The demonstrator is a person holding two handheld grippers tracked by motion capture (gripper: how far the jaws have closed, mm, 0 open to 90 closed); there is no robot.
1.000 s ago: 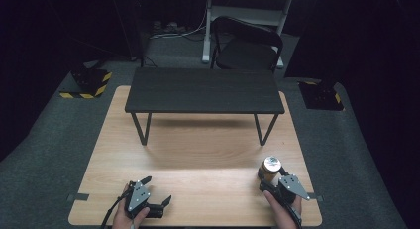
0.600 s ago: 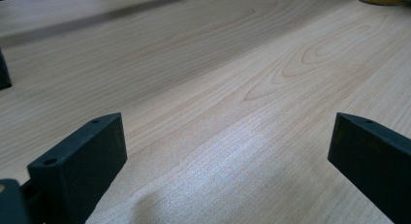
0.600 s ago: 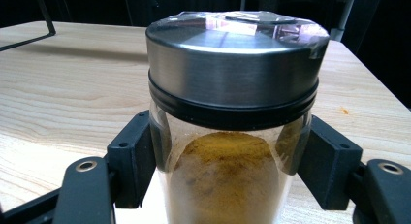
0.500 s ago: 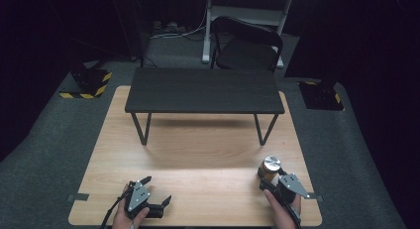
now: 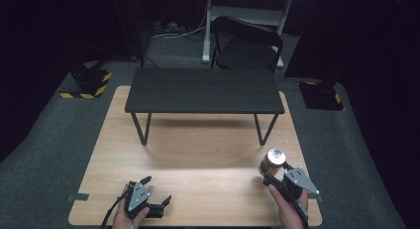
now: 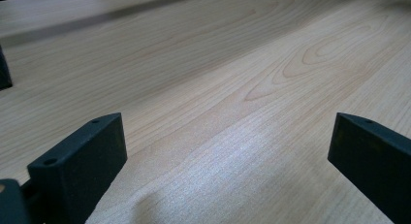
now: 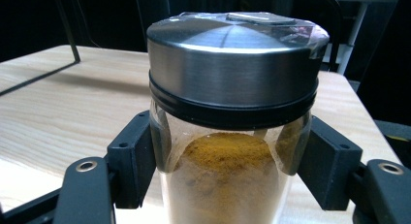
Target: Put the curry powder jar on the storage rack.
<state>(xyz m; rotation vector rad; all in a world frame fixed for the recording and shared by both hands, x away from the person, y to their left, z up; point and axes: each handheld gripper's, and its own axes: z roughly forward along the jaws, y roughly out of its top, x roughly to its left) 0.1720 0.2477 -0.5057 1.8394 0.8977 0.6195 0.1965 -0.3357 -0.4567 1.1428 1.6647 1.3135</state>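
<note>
A glass spice jar (image 7: 228, 180) with a brushed metal lid (image 5: 275, 156) and orange-brown powder inside stands upright at the near right of the wooden table (image 5: 208, 154). My right gripper (image 7: 232, 161) is shut on the jar, one black jaw pressed against each side of the glass below the lid. In the high view the right gripper (image 5: 273, 174) comes in from the bottom right, held by a hand. My left gripper (image 5: 157, 190) rests low at the near left, open, with bare wood between its jaws (image 6: 228, 151).
A low black bench (image 5: 204, 90) on thin metal legs stands across the far half of the table. Behind it on the floor is a black folding chair (image 5: 245, 50). Black-and-yellow striped stands (image 5: 89, 83) sit beside the table's far corners.
The jar, in my right gripper, has shifted slightly up and away from the near edge. The left gripper has stayed where it was.
</note>
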